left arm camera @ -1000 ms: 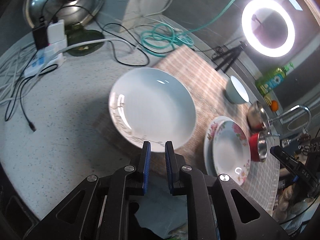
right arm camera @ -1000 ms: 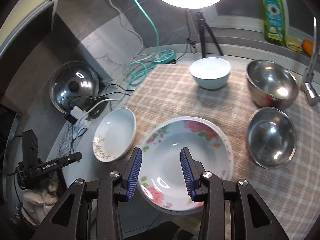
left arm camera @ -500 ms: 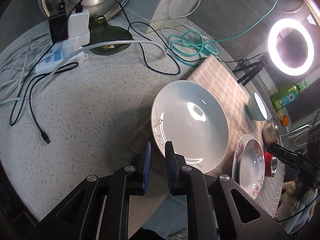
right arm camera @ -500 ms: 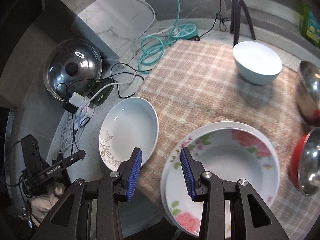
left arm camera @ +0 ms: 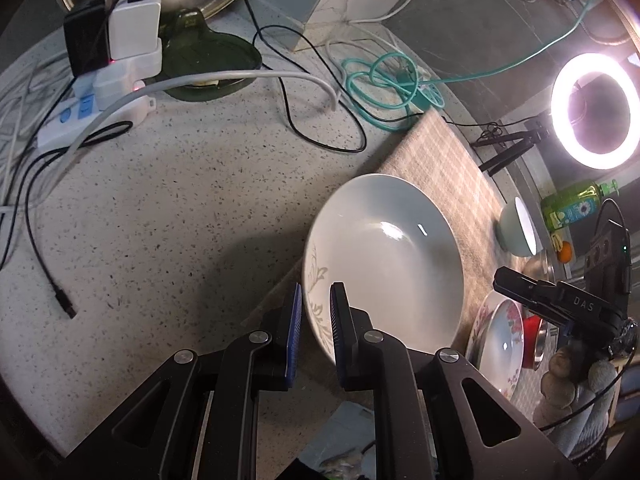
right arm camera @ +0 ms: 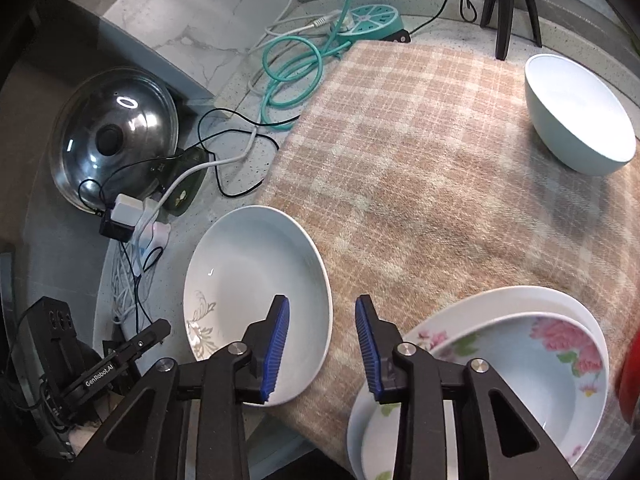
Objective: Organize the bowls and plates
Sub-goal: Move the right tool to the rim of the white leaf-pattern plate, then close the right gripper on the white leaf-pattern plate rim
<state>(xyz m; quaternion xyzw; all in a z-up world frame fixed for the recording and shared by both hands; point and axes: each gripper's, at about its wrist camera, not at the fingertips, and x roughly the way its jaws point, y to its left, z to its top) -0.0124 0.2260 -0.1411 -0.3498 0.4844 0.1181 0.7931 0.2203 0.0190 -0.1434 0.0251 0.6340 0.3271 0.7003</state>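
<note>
A pale blue-white plate [left arm camera: 384,264] with a leaf sprig lies at the left edge of a plaid cloth [right arm camera: 432,152]; it also shows in the right wrist view [right arm camera: 256,288]. My left gripper [left arm camera: 316,332] has a narrow gap, its jaws straddling the plate's near rim. My right gripper [right arm camera: 320,344] is open and empty, above the cloth between this plate and a stack of floral plates [right arm camera: 520,352]. A light blue bowl [right arm camera: 580,116] stands at the cloth's far right.
A power strip with chargers [left arm camera: 108,76], loose cables [left arm camera: 320,120] and a steel lid [right arm camera: 112,136] crowd the speckled counter to the left. A ring light [left arm camera: 592,112] on a tripod and a green bottle [left arm camera: 576,204] stand behind. A red-rimmed steel bowl [left arm camera: 536,344] sits right.
My left gripper has shifted right, up to the plate's rim. My right gripper has swung left, away from the floral plates toward the pale plate.
</note>
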